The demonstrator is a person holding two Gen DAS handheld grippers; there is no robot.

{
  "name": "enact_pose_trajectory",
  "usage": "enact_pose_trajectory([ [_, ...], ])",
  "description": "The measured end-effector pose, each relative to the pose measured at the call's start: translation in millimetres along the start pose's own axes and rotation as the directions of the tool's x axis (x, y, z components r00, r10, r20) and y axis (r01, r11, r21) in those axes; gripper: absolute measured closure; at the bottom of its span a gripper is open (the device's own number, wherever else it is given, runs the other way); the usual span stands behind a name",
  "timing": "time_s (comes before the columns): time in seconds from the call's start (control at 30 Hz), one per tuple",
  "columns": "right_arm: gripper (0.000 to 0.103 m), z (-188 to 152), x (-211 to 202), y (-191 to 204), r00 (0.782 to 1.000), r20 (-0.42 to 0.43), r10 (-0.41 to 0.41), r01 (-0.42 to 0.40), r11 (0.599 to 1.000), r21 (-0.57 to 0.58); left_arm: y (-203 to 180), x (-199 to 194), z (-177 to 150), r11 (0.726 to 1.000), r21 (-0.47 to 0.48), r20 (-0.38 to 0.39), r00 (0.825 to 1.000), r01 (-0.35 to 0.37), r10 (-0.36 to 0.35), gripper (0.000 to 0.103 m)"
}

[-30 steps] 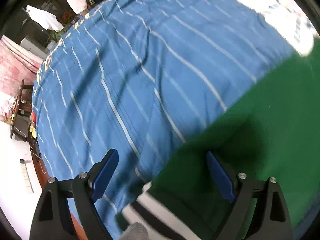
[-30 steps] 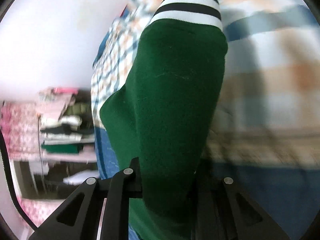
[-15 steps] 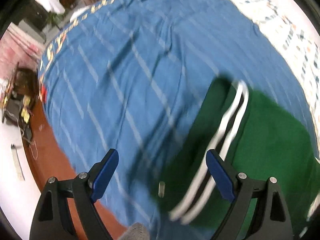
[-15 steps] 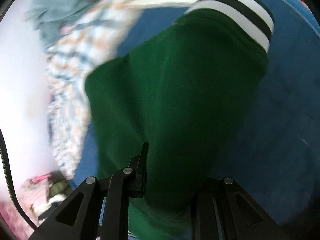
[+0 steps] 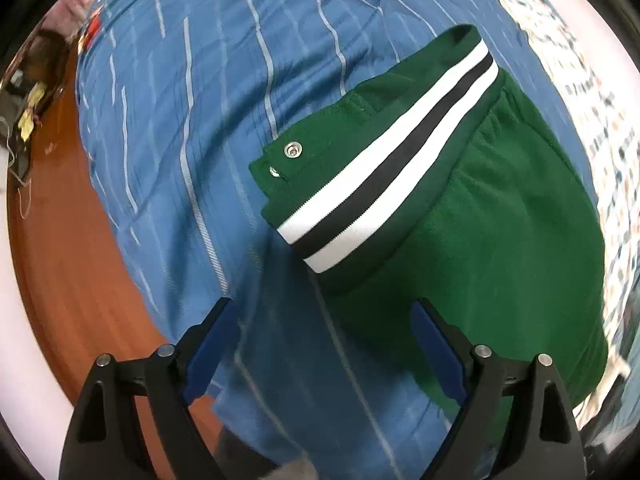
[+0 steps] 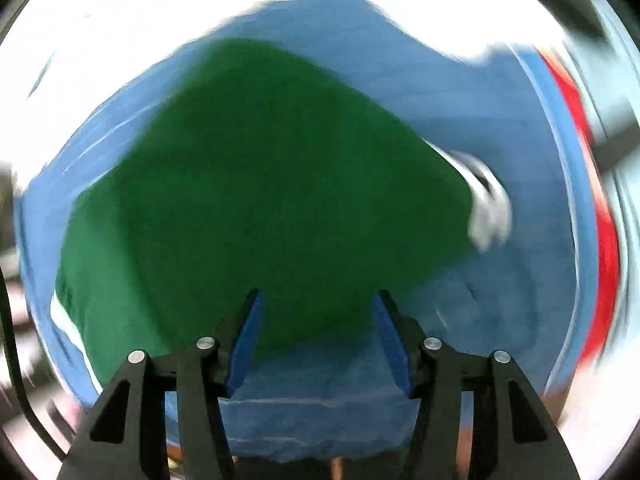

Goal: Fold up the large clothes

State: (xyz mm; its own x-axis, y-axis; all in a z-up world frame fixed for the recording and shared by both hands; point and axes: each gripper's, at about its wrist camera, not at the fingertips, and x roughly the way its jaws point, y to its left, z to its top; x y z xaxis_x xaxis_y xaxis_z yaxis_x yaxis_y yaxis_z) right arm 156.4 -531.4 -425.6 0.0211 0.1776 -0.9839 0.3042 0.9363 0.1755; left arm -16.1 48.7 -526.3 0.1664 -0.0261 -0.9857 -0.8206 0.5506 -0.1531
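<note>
A dark green garment (image 5: 500, 216) with a white and black striped band (image 5: 392, 160) and metal snaps lies folded on the blue striped bedsheet (image 5: 200, 100). My left gripper (image 5: 320, 344) is open and empty, hovering above the sheet just left of the garment. In the blurred right wrist view the green garment (image 6: 260, 184) lies flat on the sheet (image 6: 320, 400). My right gripper (image 6: 316, 336) is open and empty, its fingers apart just above the garment's near edge.
An orange-brown floor (image 5: 60, 260) lies past the bed's left edge. A patterned checked cloth (image 5: 608, 120) lies at the far right of the bed. Something red (image 6: 600, 216) shows at the right edge of the right wrist view.
My right gripper has opened and let go of the green garment, which now lies on the bed. My left gripper stayed open and drew back, so the whole folded garment shows.
</note>
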Motion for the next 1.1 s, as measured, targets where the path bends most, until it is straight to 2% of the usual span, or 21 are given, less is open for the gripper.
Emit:
enact_pose_trajectory([
  [0.07, 0.048, 15, 11, 42, 1.0, -0.008, 0.026, -0.027, 0.988, -0.151, 1, 4, -3, 0.999, -0.028, 0.013, 1.0, 0.018, -0.018, 0.014],
  [0.13, 0.069, 28, 29, 82, 0.997, -0.034, 0.072, -0.079, 0.965, -0.252, 3, 10, -7, 0.996, -0.065, 0.025, 0.998, 0.057, -0.055, 0.014],
  [0.17, 0.074, 36, 46, 106, 0.996, -0.06, 0.07, -0.085, 0.949, -0.303, 4, 13, -7, 0.994, -0.081, 0.029, 0.997, 0.078, -0.076, 0.014],
  [0.23, 0.075, 44, 85, 133, 0.99, -0.137, 0.039, -0.086, 0.93, -0.358, 4, 21, -5, 0.983, -0.112, 0.051, 0.989, 0.147, -0.142, 0.014],
  [0.3, 0.075, 47, 120, 144, 0.985, -0.16, -0.057, -0.011, 0.919, -0.394, 2, 30, 1, 0.97, -0.129, 0.07, 0.978, 0.206, -0.198, 0.014],
  [0.37, 0.074, 46, 121, 146, 0.986, -0.155, -0.069, 0.003, 0.919, -0.394, -4, 37, 11, 0.955, -0.149, 0.087, 0.966, 0.255, -0.244, 0.016],
  [0.43, 0.074, 46, 113, 140, 0.984, -0.169, -0.055, -0.017, 0.918, -0.397, -9, 45, 21, 0.947, -0.178, 0.112, 0.961, 0.269, -0.252, 0.019],
  [0.47, 0.074, 46, 109, 134, 0.981, -0.188, -0.034, -0.044, 0.918, -0.393, -12, 43, 25, 0.946, -0.188, 0.135, 0.961, 0.264, -0.242, 0.026],
  [0.53, 0.071, 46, 102, 123, 0.971, -0.239, 0.026, -0.111, 0.929, -0.352, -18, 39, 34, 0.953, -0.195, 0.173, 0.965, 0.231, -0.198, 0.067],
  [0.63, 0.07, 42, 86, 99, 0.967, -0.242, 0.078, -0.155, 0.936, -0.317, -25, 25, 47, 0.961, -0.148, 0.218, 0.956, 0.233, -0.198, 0.083],
  [0.8, 0.07, 44, 65, 76, 0.976, -0.202, 0.082, -0.144, 0.938, -0.314, -14, 29, 72, 0.955, -0.138, 0.222, 0.948, 0.262, -0.228, 0.085],
  [0.87, 0.07, 48, 78, 58, 0.982, -0.184, 0.032, -0.087, 0.95, -0.3, -8, 36, 75, 0.949, -0.15, 0.209, 0.947, 0.276, -0.243, 0.085],
  [0.9, 0.073, 55, 92, 49, 0.979, -0.203, 0.004, -0.063, 0.956, -0.285, -6, 40, 72, 0.949, -0.139, 0.198, 0.947, 0.284, -0.254, 0.084],
  [0.97, 0.075, 60, 114, 33, 0.966, -0.257, 0.017, -0.079, 0.969, -0.233, -10, 40, 70, 0.957, -0.108, 0.201, 0.948, 0.271, -0.246, 0.083],
  [1.03, 0.075, 69, 111, 22, 0.957, -0.288, 0.027, -0.077, 0.984, -0.161, -9, 39, 68, 0.958, -0.095, 0.188, 0.95, 0.272, -0.251, 0.072],
  [1.07, 0.075, 71, 106, 22, 0.959, -0.284, 0.016, -0.066, 0.984, -0.166, -7, 38, 66, 0.957, -0.094, 0.179, 0.95, 0.276, -0.256, 0.07],
  [1.1, 0.075, 73, 87, 23, 0.972, -0.233, 0.019, -0.067, 0.978, -0.2, -8, 42, 70, 0.953, -0.098, 0.163, 0.949, 0.286, -0.268, 0.066],
])
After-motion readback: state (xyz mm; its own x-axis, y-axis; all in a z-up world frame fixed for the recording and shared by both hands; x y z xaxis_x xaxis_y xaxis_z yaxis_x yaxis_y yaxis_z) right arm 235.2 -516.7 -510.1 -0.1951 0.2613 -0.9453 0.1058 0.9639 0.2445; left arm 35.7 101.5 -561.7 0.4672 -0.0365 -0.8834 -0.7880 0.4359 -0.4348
